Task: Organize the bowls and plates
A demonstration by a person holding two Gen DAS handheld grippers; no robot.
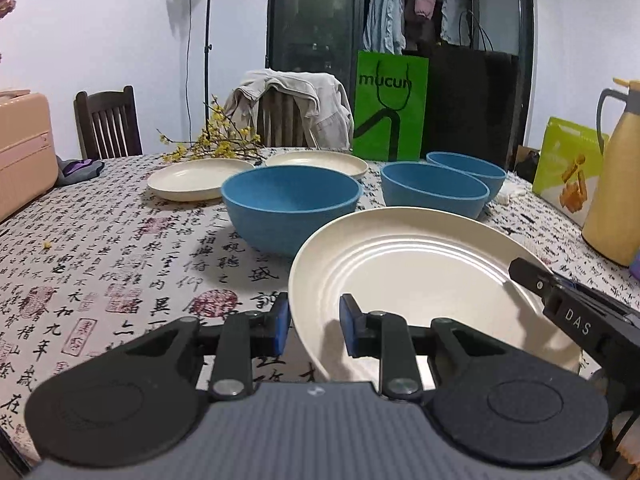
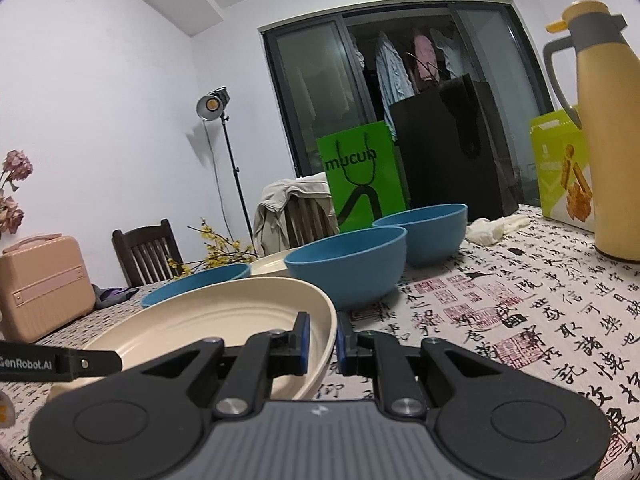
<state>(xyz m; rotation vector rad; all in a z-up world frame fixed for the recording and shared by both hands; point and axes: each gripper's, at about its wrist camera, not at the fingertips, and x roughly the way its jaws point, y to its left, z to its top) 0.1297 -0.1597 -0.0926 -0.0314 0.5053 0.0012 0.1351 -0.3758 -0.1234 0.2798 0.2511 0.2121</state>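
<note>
Near edge of the worktop: one cream plate sits between both sets of tongs, close to the camera in each view.
Left tongs: pinching the plate's left rim, one blue pad inside the dish and one outside.
Right tongs: pinching the plate's right rim the same way, pads drawn almost together on the thin edge.
Plate height: it looks low over the patterned cloth or just on it; whether it touches cannot be told.
Other plates: two more cream plates, the left plate and the right plate, lie side by side at the far middle, not stacked.
Bowls: three blue bowls stand apart, the big bowl just beyond the held plate, the middle bowl and the far bowl to the right, those two close or touching.
Done so far: nothing looks grouped yet; no stack of plates and no nest of bowls can be seen.
Left to do: by my reading, nearly everything: the held plate needs to join the other two, and the bowls need nesting.
Bystanders: a yellow jug at the right, a green bag and flowers at the far side, a pink case at the left.
</note>
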